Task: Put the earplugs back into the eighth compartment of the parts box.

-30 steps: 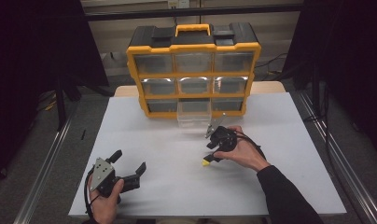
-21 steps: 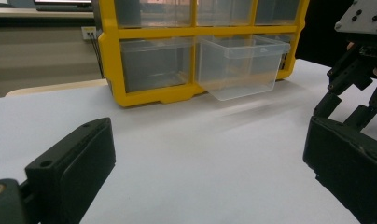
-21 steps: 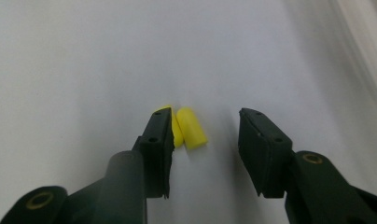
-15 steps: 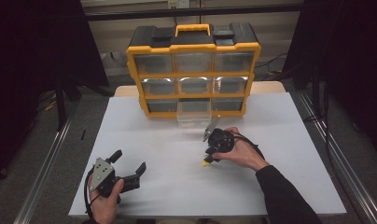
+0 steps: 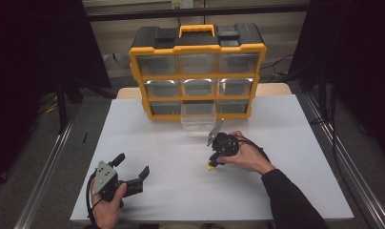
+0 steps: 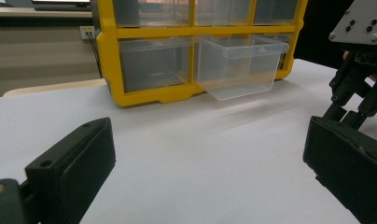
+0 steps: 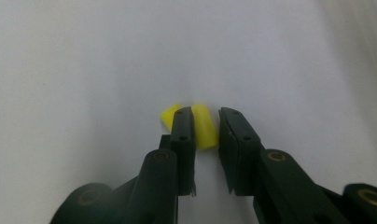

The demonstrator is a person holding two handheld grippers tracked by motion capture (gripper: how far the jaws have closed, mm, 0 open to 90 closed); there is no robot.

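Working left to right in high view.

Left gripper (image 5: 133,170) sitting at 7 o'clock on the white table (image 5: 286,191), held in the left hand (image 5: 107,205), jaws spread wide, pinching nothing. In left gripper view, pointing toward 12 o'clock at the bottom row of the yellow organizer (image 6: 144,95), bare tabletop lying between the black jaws.

Organizer (image 5: 197,71) standing at 12 o'clock at the far table edge, black top with yellow handle (image 5: 197,29). Clear drawer (image 5: 197,116) sticking out of the bottom row's middle slot, overhanging the table; looking empty in left gripper view (image 6: 238,65).

Right gripper (image 5: 211,164) hovering just right of centre, around 3 o'clock from the left one, held in the right hand (image 5: 245,157), pointing down and toward 7 o'clock. Jaws just closing in, nearly together. Yellow piece (image 7: 203,126) lying on the table between them; left jaw touching or almost touching it, narrow gap showing at the right jaw, so not yet clamped. Second bit of yellow (image 7: 169,115) peeking out beyond the left jaw; unclear whether part of the same piece. In high view, yellow piece (image 5: 210,167) right at the jaw tips.
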